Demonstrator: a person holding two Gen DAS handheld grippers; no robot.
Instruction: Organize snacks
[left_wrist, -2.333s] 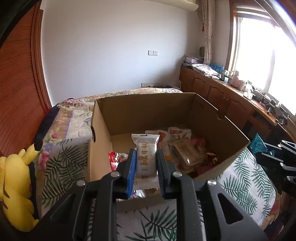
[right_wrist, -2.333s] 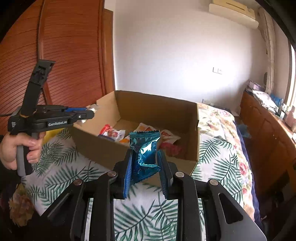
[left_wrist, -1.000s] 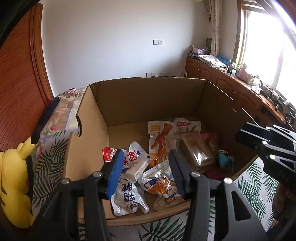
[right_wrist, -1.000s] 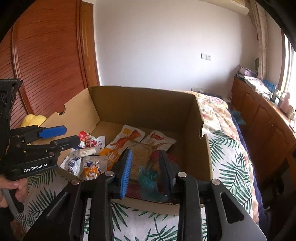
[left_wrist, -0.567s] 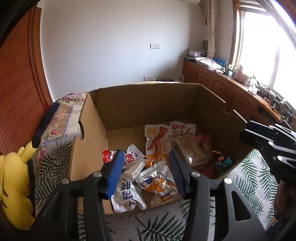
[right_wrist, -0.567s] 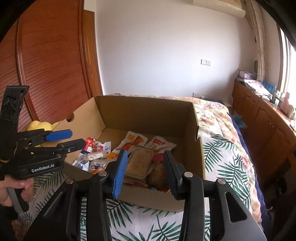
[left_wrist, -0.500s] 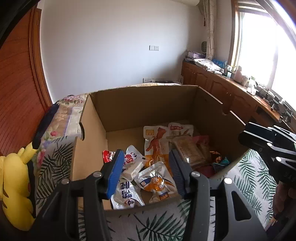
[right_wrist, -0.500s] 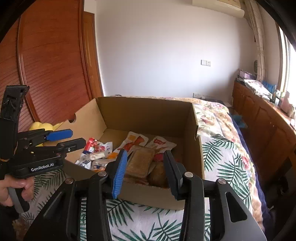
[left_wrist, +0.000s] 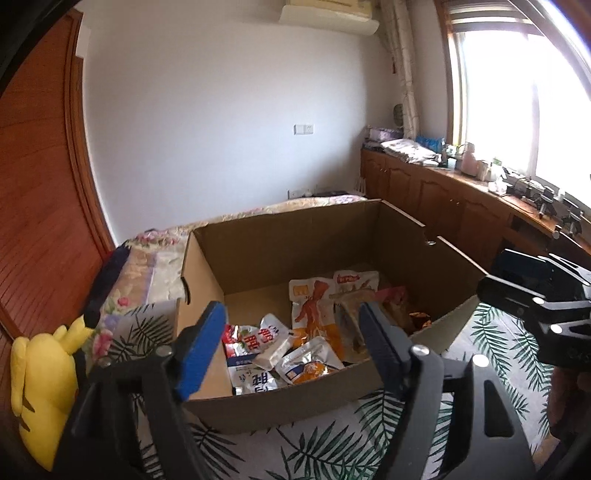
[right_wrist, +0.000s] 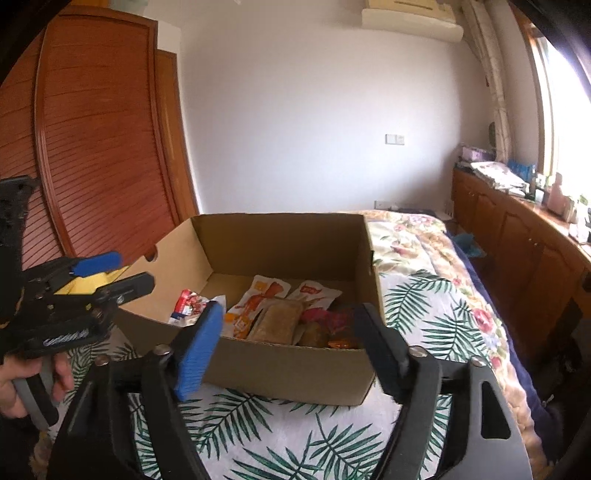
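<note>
Bedding with a green leaf print covers the bed (right_wrist: 436, 306), and on it sits an open cardboard box (left_wrist: 295, 402) that fills the middle of both views. Against the wooden wardrobe (right_wrist: 103, 155) at nine o'clock of the box lies a yellow plush toy (left_wrist: 40, 380). Inside the box the snacks (left_wrist: 291, 343) lie in a loose heap: white and red pouches toward seven o'clock, an orange-printed pouch (left_wrist: 314, 310) near the centre, a clear-wrapped brown cake (right_wrist: 277, 319) and red wrappers toward three o'clock. Left tool (left_wrist: 291, 347) hangs above the near wall of the box with its jaws spread wide and nothing between them; right tool (right_wrist: 288, 350) is the same, wide apart and empty, a little back from the box. Judging by the task, more snacks may wait outside the views, which show none. The risks from here look small: a tool lowered carelessly could catch the thin cardboard rim and drag or tip the box on the soft bedding, and the slick pouches could slide out of a shallow pinch.
</note>
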